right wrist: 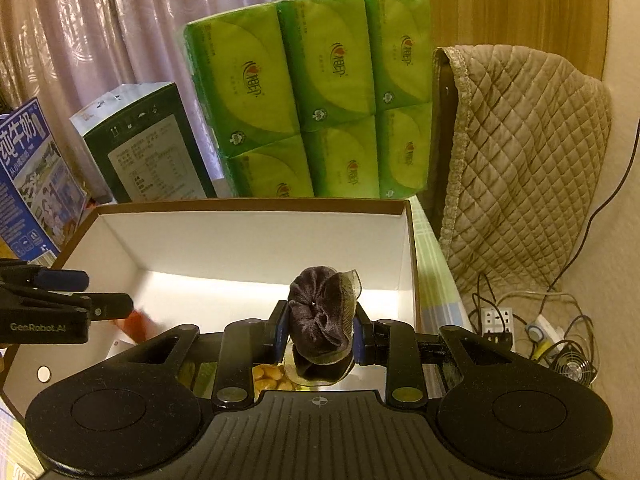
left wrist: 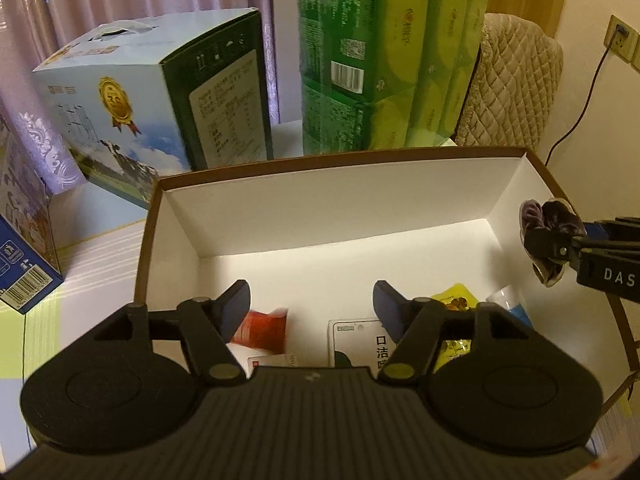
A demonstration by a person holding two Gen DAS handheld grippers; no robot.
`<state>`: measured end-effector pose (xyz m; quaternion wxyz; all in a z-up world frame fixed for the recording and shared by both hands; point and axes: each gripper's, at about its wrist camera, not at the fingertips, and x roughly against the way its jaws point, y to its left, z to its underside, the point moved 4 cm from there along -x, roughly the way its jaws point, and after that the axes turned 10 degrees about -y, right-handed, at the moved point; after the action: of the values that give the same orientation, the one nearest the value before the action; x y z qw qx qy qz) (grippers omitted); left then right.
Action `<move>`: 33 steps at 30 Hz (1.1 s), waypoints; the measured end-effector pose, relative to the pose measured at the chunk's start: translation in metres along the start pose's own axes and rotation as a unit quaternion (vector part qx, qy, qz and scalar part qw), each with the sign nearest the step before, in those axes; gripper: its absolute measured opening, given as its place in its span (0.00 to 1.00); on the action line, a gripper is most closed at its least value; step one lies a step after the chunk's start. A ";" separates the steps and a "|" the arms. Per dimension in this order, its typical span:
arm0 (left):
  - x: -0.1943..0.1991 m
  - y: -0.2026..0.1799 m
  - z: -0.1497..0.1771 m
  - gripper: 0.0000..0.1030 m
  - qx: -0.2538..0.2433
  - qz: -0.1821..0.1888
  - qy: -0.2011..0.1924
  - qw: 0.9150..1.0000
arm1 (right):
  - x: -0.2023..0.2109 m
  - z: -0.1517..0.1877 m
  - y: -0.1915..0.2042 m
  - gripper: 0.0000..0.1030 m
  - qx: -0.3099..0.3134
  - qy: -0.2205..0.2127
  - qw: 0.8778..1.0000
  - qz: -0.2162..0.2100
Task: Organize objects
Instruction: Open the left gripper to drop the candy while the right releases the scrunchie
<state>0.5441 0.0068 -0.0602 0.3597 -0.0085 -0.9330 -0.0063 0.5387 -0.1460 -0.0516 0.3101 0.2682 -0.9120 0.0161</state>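
An open cardboard box with white inside walls stands on the table. In it lie a red packet, a white card with black print, a yellow snack bag and a blue-white item. My left gripper hangs open above the box's near side, with nothing between its fingers. My right gripper is shut on a dark velvet scrunchie, held over the box's right part.
Behind the box stand a green tissue multipack, a pale blue carton with a gold medal and a blue milk carton. A quilted chair cover sits right; cables and a power strip lie on the floor.
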 end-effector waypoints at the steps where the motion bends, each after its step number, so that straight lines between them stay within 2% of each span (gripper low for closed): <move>1: 0.001 0.001 0.000 0.62 0.001 -0.001 0.000 1.000 | 0.000 0.000 0.000 0.26 0.001 0.000 1.000 0.000; 5: 0.003 0.003 0.001 0.63 0.004 -0.002 0.001 1.000 | 0.000 0.000 0.001 0.28 0.002 -0.006 1.000 -0.001; 10: 0.009 0.004 0.003 0.70 0.006 -0.001 -0.001 1.000 | 0.006 -0.007 0.000 0.57 -0.013 -0.036 0.999 -0.001; 13: 0.013 0.003 0.003 0.72 0.006 0.002 -0.004 1.000 | 0.014 -0.012 0.000 0.64 -0.017 -0.060 0.998 -0.005; 19: 0.029 0.001 0.005 0.78 0.010 0.004 -0.012 1.000 | 0.029 -0.013 0.002 0.68 -0.023 -0.062 0.998 -0.012; 33: 0.079 0.001 0.020 0.85 0.028 0.008 -0.019 0.999 | 0.080 0.020 0.016 0.70 -0.031 -0.036 0.998 -0.029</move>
<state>0.4723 0.0090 -0.0225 0.3416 -0.0058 -0.9396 0.0222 0.4669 -0.1740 -0.0195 0.2853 0.2847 -0.9146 -0.0311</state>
